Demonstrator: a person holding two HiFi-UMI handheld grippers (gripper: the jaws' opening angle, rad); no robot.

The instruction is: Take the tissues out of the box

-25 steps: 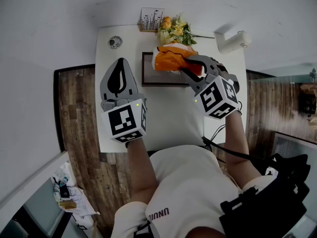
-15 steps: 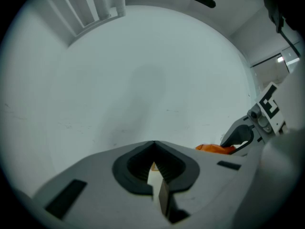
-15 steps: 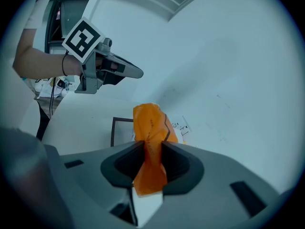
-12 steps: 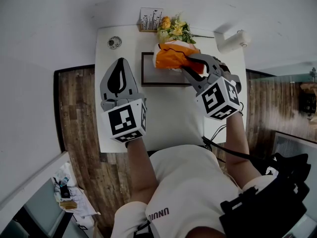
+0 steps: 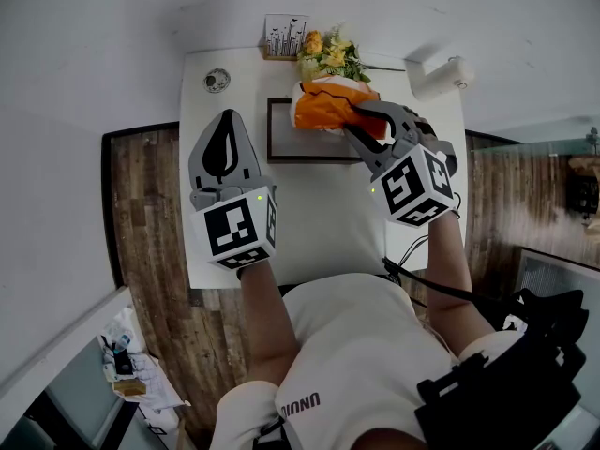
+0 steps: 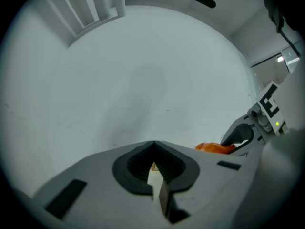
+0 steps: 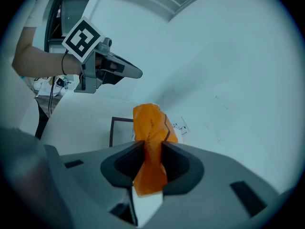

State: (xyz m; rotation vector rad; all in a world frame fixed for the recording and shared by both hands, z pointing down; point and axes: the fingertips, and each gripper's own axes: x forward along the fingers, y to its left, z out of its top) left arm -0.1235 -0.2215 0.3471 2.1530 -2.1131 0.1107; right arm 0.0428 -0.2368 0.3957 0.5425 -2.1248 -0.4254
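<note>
An orange tissue pack [image 5: 323, 106] hangs above the far middle of the white table [image 5: 319, 223]. My right gripper [image 5: 354, 122] is shut on the pack's right end. In the right gripper view the orange wrap [image 7: 150, 123] is pinched between the jaws of that gripper [image 7: 152, 144], with a white bit showing below the pinch. My left gripper [image 5: 225, 118] hovers over the table's left part with its jaws together and nothing in them. In the left gripper view its tips [image 6: 153, 144] meet, and the pack [image 6: 214, 148] shows at the right.
A dark-framed mat [image 5: 281, 148] lies under the pack. At the table's far edge stand yellow flowers [image 5: 330, 56], a printed card [image 5: 287, 36] and a small round object [image 5: 217, 81]. A white device [image 5: 439, 78] sits at the far right corner. Wooden floor flanks the table.
</note>
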